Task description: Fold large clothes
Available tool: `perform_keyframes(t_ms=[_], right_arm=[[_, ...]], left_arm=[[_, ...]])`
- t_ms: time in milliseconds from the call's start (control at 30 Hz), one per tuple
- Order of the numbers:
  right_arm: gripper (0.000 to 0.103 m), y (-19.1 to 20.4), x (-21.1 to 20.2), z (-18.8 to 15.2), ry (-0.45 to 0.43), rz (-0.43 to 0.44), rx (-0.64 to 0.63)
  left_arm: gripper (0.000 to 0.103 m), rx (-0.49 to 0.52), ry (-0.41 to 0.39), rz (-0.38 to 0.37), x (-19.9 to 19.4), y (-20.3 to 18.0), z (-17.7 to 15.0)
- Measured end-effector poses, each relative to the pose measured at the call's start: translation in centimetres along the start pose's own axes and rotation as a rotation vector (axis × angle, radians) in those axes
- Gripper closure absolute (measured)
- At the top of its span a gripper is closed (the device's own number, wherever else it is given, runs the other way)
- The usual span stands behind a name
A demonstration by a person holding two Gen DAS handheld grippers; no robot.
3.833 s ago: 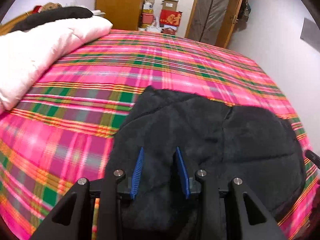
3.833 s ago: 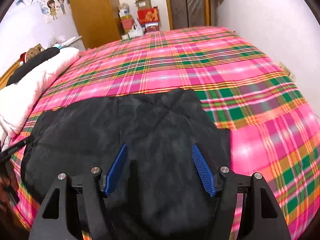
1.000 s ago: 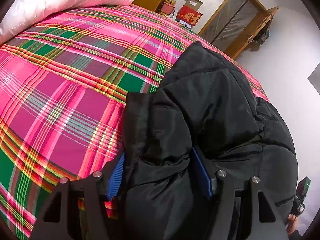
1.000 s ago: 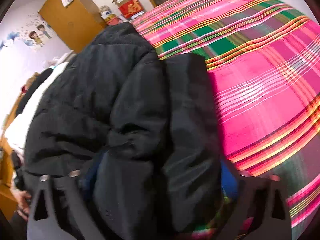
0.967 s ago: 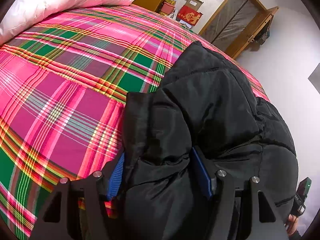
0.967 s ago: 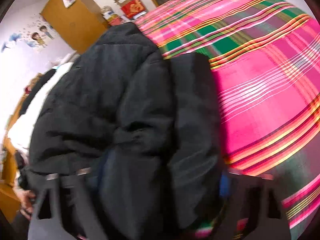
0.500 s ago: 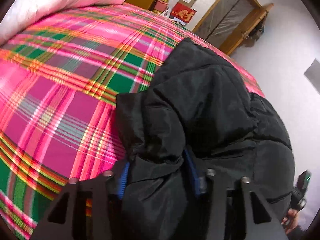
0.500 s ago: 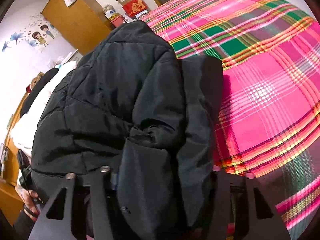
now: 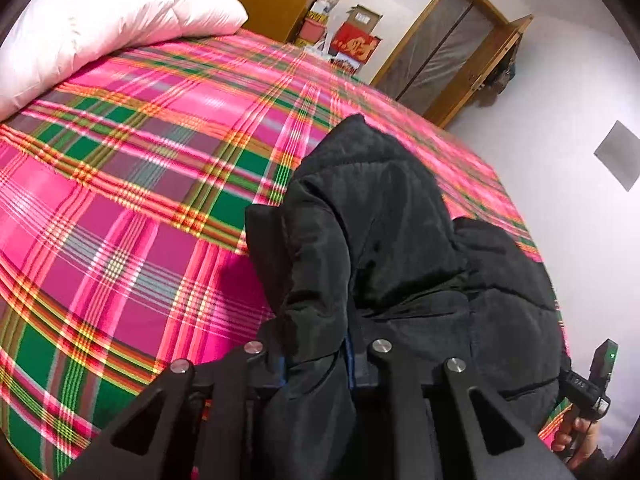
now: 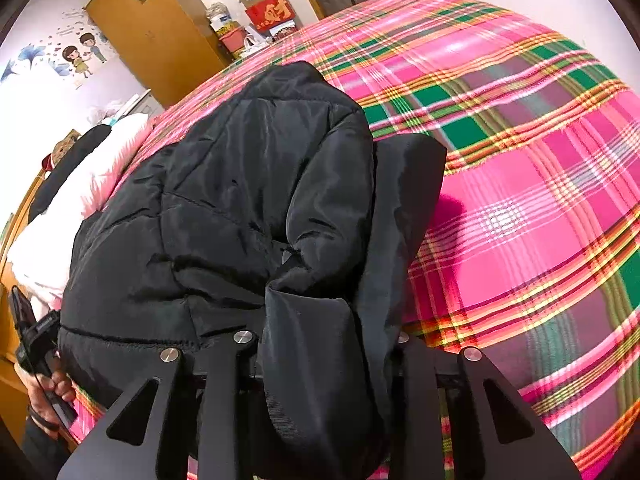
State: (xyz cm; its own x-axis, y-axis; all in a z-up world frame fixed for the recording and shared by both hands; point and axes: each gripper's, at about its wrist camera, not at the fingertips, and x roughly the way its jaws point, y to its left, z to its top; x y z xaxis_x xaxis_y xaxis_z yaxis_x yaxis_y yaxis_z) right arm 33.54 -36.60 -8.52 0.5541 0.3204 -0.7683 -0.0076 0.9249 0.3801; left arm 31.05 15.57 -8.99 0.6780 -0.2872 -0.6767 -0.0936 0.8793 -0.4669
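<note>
Black padded jacket (image 9: 384, 232) lies bunched on the bed (image 9: 120, 200), near its front edge, on the pink-green plaid cover. Its near hem is gathered up toward both cameras; the far end rests on the plaid and peaks in a ridge.

Left gripper (image 9: 316, 356): jaws have just been closing and now pinch a thick fold of the jacket's left edge. Fabric bulges out above and below the jaws; only a sliver of one blue pad (image 9: 349, 354) shows beside the cloth. Clenched on the jacket.

Right gripper (image 10: 326, 344): jaws have likewise just been closing, with a wad of the jacket's right edge packed between them. Pads are buried in fabric (none visible in the right wrist view), but the cloth fills the gap from finger to finger. Grasping the jacket.

The cover is bare to the left of the jacket in the left view and to the right of it in the right view.

White duvet (image 9: 100, 28) heaped at the far left of the bed. Beyond it, a wooden wardrobe (image 10: 156, 36), a red box (image 10: 270, 12) among stacked items, and a door (image 9: 448, 52).

A hand (image 10: 46, 394) holding the left tool's handle shows at the lower left of the right view; the other hand (image 9: 576, 438) at the lower right of the left view.
</note>
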Motion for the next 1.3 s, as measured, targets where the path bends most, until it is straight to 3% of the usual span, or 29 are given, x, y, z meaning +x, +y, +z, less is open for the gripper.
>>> perform_keyframes(t_ms=[200, 267, 333, 400, 500, 533, 600, 667, 767, 800, 833, 1000, 1067, 1133, 1300], right_arm=[[0.074, -0.5, -0.1, -0.4, 0.005, 0.015, 0.018], [0.072, -1.1, 0.2, -0.4, 0.014, 0.034, 0.038], [0.068, -1.3, 0.6, -0.4, 0.024, 0.039, 0.034], [0.065, -1.3, 0.8, -0.4, 0.027, 0.03, 0.025], [0.063, -1.6, 1.1, -0.4, 0.032, 0.032, 0.027], [0.062, -1.6, 1.2, -0.4, 0.032, 0.033, 0.026], [0.062, -1.7, 1.2, -0.5, 0.032, 0.035, 0.027], [0.062, -1.8, 1.3, -0.5, 0.033, 0.036, 0.025], [0.062, -1.9, 1.4, -0.6, 0.036, 0.035, 0.021], [0.062, -1.9, 1.5, -0.6, 0.036, 0.034, 0.022], [0.062, -1.9, 1.6, -0.7, 0.036, 0.032, 0.024], [0.062, -2.0, 1.6, -0.9, 0.031, 0.031, 0.035], [0.062, -1.8, 1.6, -1.0, 0.032, 0.025, 0.03], [0.062, -1.6, 1.5, -1.0, 0.03, 0.017, 0.03], [0.072, -0.1, 0.2, -1.2, 0.011, -0.018, 0.019]], left_arm=[[0.082, 0.01, -0.007, 0.001, -0.3, -0.3, -0.2], [0.072, -0.082, 0.049, -0.005, 1.2, 1.6, -0.4], [0.045, -0.144, 0.082, 0.01, 2.3, 3.5, -0.6], [0.035, -0.135, 0.086, 0.04, 2.5, 3.6, -0.5], [0.019, -0.043, 0.075, 0.139, 2.5, 2.6, -0.3], [0.014, -0.036, 0.076, 0.15, 2.8, 2.7, -0.4], [0.012, -0.105, 0.111, 0.103, 3.6, 4.2, -0.5], [0.012, -0.242, 0.163, -0.038, 4.9, 6.5, -0.7], [0.014, -0.234, 0.167, -0.076, 5.3, 6.5, -0.8], [0.022, -0.235, 0.175, -0.11, 5.5, 6.0, -1.0], [0.024, -0.261, 0.193, -0.175, 6.0, 5.7, -1.3], [0.029, -0.235, 0.17, -0.177, 6.7, 5.1, -1.6], [0.036, -0.211, 0.156, -0.158, 6.7, 4.6, -1.5], [0.05, -0.155, 0.13, -0.112, 6.2, 3.3, -1.6], [0.071, -0.066, 0.079, -0.004, 4.6, 0.9, -1.2]])
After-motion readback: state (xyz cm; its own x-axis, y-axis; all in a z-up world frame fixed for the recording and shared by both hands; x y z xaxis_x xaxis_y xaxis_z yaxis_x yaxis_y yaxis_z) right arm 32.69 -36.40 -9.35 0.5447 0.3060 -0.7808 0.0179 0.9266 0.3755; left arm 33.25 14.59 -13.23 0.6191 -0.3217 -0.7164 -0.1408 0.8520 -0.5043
